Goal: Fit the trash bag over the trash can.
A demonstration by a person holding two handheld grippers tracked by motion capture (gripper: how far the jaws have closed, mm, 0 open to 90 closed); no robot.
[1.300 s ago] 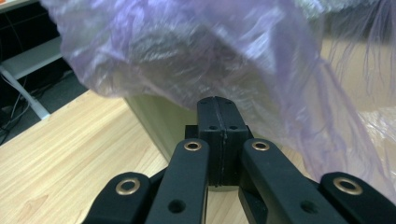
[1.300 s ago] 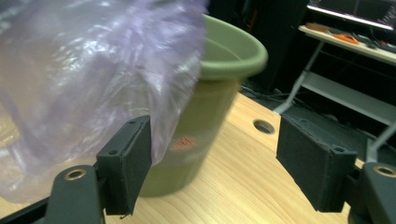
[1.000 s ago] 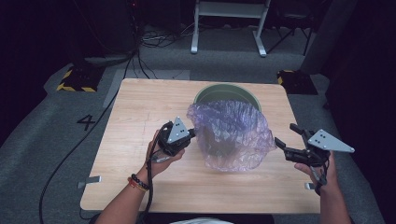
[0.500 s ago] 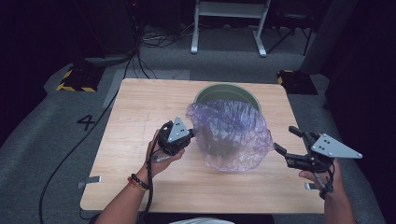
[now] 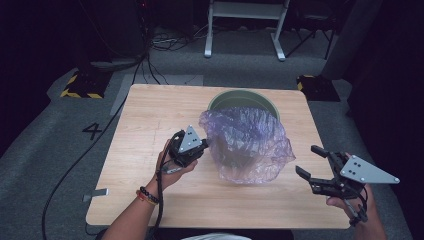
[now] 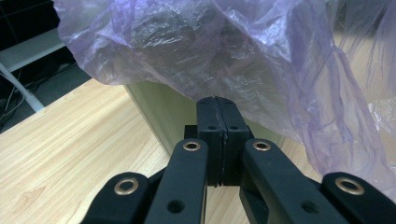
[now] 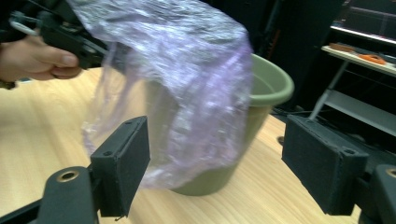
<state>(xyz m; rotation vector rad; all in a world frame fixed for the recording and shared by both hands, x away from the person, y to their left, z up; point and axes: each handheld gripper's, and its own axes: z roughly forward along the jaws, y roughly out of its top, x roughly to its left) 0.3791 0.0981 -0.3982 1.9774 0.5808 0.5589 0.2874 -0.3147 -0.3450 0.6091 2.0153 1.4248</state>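
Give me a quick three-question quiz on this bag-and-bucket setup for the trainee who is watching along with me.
1. True or false: the right gripper is clamped on the purple plastic bag.
2. Which gripper is shut at the bag's edge? A) left gripper B) right gripper C) both
3. Fill in: the bag is draped over the near side of the green ____.

Key:
1. False. Its jaws stand wide open, apart from the bag, with nothing between them.
2. A. The left gripper has its jaws closed together right at the bag's edge beside the bucket.
3. Bucket. Its far rim is bare, and it stands on the wooden table.
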